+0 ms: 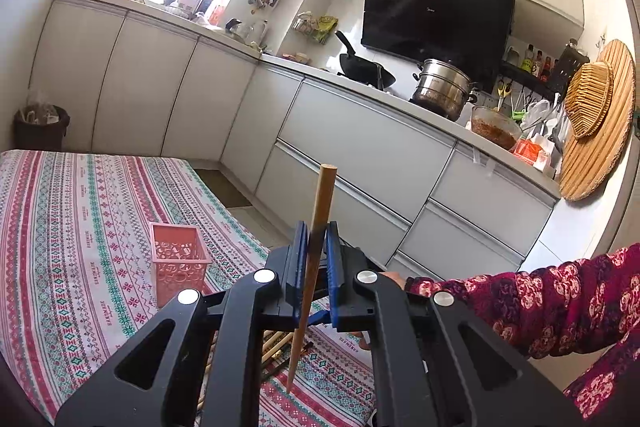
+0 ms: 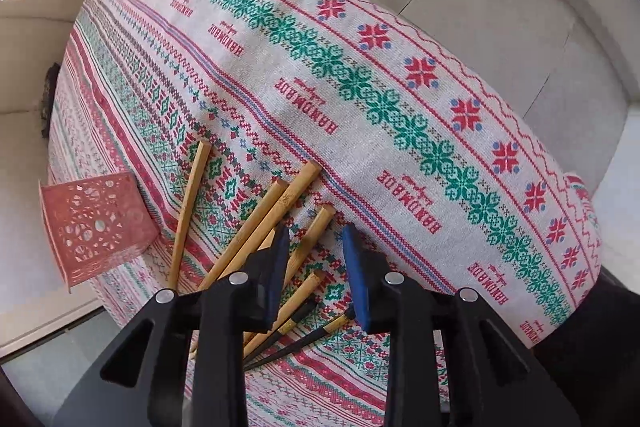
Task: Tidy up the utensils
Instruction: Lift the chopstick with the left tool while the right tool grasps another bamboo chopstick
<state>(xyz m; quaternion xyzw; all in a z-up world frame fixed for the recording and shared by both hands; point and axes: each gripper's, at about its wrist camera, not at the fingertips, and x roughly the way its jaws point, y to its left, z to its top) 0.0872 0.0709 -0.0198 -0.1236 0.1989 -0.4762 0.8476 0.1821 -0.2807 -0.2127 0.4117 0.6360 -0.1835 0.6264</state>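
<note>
Left hand-held gripper (image 1: 316,231) is pinching one bamboo chopstick (image 1: 314,255) near its middle, upright, tip hanging over the desk (image 1: 60,227). Looks like the carry step; next move calls for lining the tip up over the pink basket (image 1: 180,261) and dropping it in. Right hand-held gripper (image 2: 316,251) is spread, nothing between the jaws, above the loose chopsticks (image 2: 264,223) beside the basket. Basket looks empty from here, can't be sure.

Bare tablecloth (image 2: 360,99) lies beyond the scattered chopsticks (image 2: 256,227).
</note>
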